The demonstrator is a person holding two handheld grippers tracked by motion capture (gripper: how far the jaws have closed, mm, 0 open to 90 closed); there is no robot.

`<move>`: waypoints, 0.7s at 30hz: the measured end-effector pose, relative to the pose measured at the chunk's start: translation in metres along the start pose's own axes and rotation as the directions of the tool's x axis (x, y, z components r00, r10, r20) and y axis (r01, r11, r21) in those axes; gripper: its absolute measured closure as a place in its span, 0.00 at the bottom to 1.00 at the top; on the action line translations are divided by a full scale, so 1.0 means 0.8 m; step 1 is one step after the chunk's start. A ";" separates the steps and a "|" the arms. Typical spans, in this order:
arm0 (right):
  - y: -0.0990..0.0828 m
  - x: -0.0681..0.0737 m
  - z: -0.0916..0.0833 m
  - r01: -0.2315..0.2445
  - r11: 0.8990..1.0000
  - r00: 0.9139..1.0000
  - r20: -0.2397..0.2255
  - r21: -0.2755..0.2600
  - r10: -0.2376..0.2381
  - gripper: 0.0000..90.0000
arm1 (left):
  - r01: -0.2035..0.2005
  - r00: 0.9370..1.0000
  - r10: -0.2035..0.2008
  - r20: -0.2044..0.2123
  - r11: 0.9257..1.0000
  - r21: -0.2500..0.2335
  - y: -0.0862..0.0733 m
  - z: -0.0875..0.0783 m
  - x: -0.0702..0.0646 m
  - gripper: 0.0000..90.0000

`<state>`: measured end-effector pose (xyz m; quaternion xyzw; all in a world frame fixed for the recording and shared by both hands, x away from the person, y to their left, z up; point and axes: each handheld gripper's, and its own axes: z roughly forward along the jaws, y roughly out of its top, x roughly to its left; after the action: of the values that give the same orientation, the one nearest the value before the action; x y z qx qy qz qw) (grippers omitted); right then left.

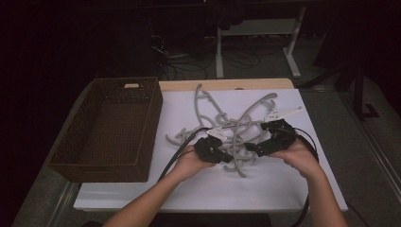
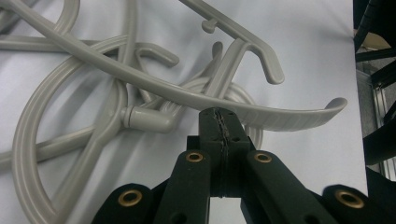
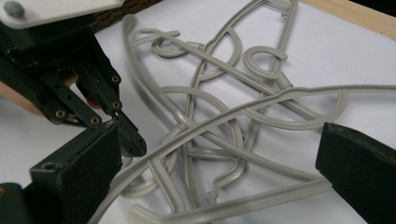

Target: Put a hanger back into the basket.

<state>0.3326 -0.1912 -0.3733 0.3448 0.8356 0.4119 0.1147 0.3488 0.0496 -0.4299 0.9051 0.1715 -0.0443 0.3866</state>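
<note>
- White tabletop point(image 1: 283, 189), dark surroundings; tangled grey hangers point(image 1: 231, 125) lie mid-surface, right of the wicker basket point(image 1: 71, 161).
- Left gripper point(image 2: 219, 113): jaws closed, empty, under a hanger arm.
- Right gripper point(image 3: 215, 168): jaws wide apart, straddling hangers.
- Risk: interlocked hooks may drag neighbours when one is lifted.

Your room is very dark. A white sheet point(image 1: 283, 187) covers the table point(image 1: 227, 84), and you can see its wooden edge at twelve o'clock. Past that edge stands a white metal frame point(image 1: 293, 52) on a grey floor point(image 1: 359, 156), with black cables point(image 1: 184, 64) lying at about eleven o'clock.
</note>
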 end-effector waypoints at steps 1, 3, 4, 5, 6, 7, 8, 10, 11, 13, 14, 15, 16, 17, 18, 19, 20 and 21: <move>0.000 0.000 0.000 0.000 1.000 1.000 0.001 0.001 0.000 0.00 | 0.001 1.000 -0.001 -0.001 1.000 -0.003 0.000 -0.001 0.001 0.99; 0.000 0.000 0.001 -0.003 1.000 1.000 0.004 0.002 0.003 0.00 | 0.003 1.000 -0.003 -0.008 1.000 -0.009 0.000 -0.006 0.002 0.95; 0.000 0.000 0.001 -0.004 1.000 1.000 0.006 0.002 0.004 0.00 | 0.004 1.000 -0.004 -0.010 1.000 -0.015 -0.001 -0.009 0.003 0.94; 0.000 -0.001 0.001 -0.006 1.000 1.000 0.009 0.002 0.006 0.00 | 0.005 1.000 -0.005 -0.012 1.000 -0.021 -0.001 -0.013 0.004 0.91; 0.000 -0.001 0.001 -0.006 1.000 1.000 0.012 0.003 0.006 0.00 | 0.003 1.000 -0.003 -0.014 1.000 -0.024 -0.002 -0.018 0.004 0.89; 0.000 -0.002 0.002 -0.008 1.000 1.000 0.013 0.005 0.008 0.03 | 0.003 1.000 -0.003 -0.017 1.000 -0.031 -0.004 -0.023 0.005 0.86; 0.000 -0.003 0.002 -0.011 1.000 1.000 0.018 0.002 0.011 0.03 | 0.005 1.000 -0.006 -0.020 0.999 -0.037 -0.007 -0.029 0.006 0.83; 0.001 -0.004 0.003 -0.020 1.000 0.999 0.030 0.001 0.020 0.04 | 0.012 0.999 -0.014 -0.032 0.999 -0.049 -0.013 -0.040 0.009 0.76; 0.001 -0.004 0.004 -0.022 1.000 0.999 0.034 0.003 0.022 0.04 | 0.013 0.999 -0.015 -0.038 0.998 -0.054 -0.017 -0.046 0.011 0.72; 0.003 -0.003 0.009 -0.032 0.999 0.999 0.044 0.015 0.031 0.06 | 0.027 0.998 -0.030 -0.047 0.998 -0.064 -0.026 -0.057 0.014 0.65; 0.004 -0.003 0.012 -0.036 0.999 0.998 0.049 0.022 0.035 0.07 | 0.034 0.998 -0.038 -0.056 0.997 -0.071 -0.031 -0.062 0.016 0.60; 0.005 -0.002 0.016 -0.043 0.999 0.998 0.054 0.027 0.041 0.08 | 0.041 0.997 -0.046 -0.061 0.996 -0.076 -0.035 -0.067 0.017 0.56; 0.007 -0.002 0.021 -0.052 0.998 0.997 0.058 0.034 0.050 0.10 | 0.048 0.996 -0.053 -0.065 0.995 -0.083 -0.040 -0.071 0.019 0.53; 0.008 -0.002 0.026 -0.053 0.998 0.997 0.053 0.038 0.051 0.12 | 0.051 0.996 -0.057 -0.074 0.995 -0.087 -0.045 -0.075 0.021 0.50; 0.010 -0.001 0.031 -0.062 0.997 0.997 0.051 0.042 0.060 0.15 | 0.058 0.995 -0.065 -0.079 0.994 -0.090 -0.049 -0.078 0.022 0.46; 0.012 -0.001 0.036 -0.075 0.996 0.996 0.052 0.049 0.073 0.15 | 0.067 0.994 -0.075 -0.079 0.993 -0.098 -0.053 -0.082 0.023 0.43; 0.014 -0.001 0.043 -0.088 0.994 0.995 0.051 0.057 0.085 0.16 | 0.071 0.994 -0.080 -0.080 0.992 -0.105 -0.057 -0.085 0.024 0.41; 0.016 0.000 0.049 -0.097 0.993 0.994 0.051 0.063 0.094 0.18 | 0.077 0.993 -0.086 -0.083 0.991 -0.113 -0.061 -0.088 0.025 0.38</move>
<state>0.3577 -0.1618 -0.3881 0.3977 0.8281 0.3812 0.1036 0.3471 0.1368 -0.4182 0.8759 0.2273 -0.0109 0.4255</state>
